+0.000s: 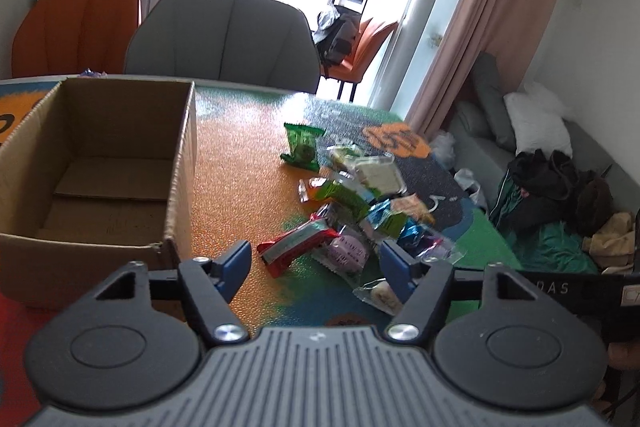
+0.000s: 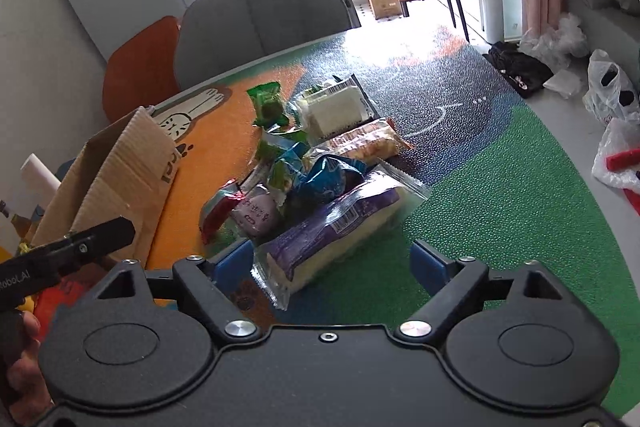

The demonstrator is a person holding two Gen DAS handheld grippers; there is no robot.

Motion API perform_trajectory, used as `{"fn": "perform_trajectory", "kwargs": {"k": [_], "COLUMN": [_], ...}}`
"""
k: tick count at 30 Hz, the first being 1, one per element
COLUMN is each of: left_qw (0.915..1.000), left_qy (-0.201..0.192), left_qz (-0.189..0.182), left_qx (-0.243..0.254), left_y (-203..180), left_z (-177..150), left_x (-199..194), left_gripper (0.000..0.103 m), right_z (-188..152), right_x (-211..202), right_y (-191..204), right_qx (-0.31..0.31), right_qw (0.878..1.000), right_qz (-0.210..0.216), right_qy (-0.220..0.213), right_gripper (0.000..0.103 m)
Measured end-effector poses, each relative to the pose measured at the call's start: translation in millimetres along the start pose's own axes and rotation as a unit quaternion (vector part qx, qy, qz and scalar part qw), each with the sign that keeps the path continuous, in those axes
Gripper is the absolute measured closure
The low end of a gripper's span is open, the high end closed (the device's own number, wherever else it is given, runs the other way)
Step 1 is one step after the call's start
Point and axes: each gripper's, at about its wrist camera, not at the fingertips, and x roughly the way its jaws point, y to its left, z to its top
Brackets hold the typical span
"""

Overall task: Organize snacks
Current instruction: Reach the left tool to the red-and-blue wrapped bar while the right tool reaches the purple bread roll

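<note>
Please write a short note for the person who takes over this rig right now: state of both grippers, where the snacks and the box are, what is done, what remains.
Left gripper: open, nothing held, pointing at the red packet on the near edge of the snack pile.
Right gripper: open, jaws either side of the purple-wrapped cake, pads not yet pressing on it.
Cardboard box: on the table, left of the pile, nothing visible inside.
Done: nothing sorted yet.
Left: every snack is still to be moved.
</note>
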Motion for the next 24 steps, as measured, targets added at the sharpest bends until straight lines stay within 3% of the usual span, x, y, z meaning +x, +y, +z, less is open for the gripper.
{"fn": "perform_trajectory", "kwargs": {"k": [15, 24], "left_qw": [0.9995, 0.9977], "left_qy": [0.028, 0.016], "left_qz": [0.01, 0.052], "left_qx": [-0.015, -0.04], "left_y": [-0.5, 2.3], "left_z": [8.5, -1.2], "left_x": [57.3, 85.4], "left_gripper": [0.049, 0.05], "right_z": [21.8, 23.4], "right_x": [59.4, 66.4], "right_y": [-2.8, -6.3], "right_qx": [0.002, -0.021], "right_qw": [0.998, 0.996], "right_qz": [-0.037, -0.064], "right_qy": [0.043, 0.053], "right_gripper": [0.017, 0.017]}}
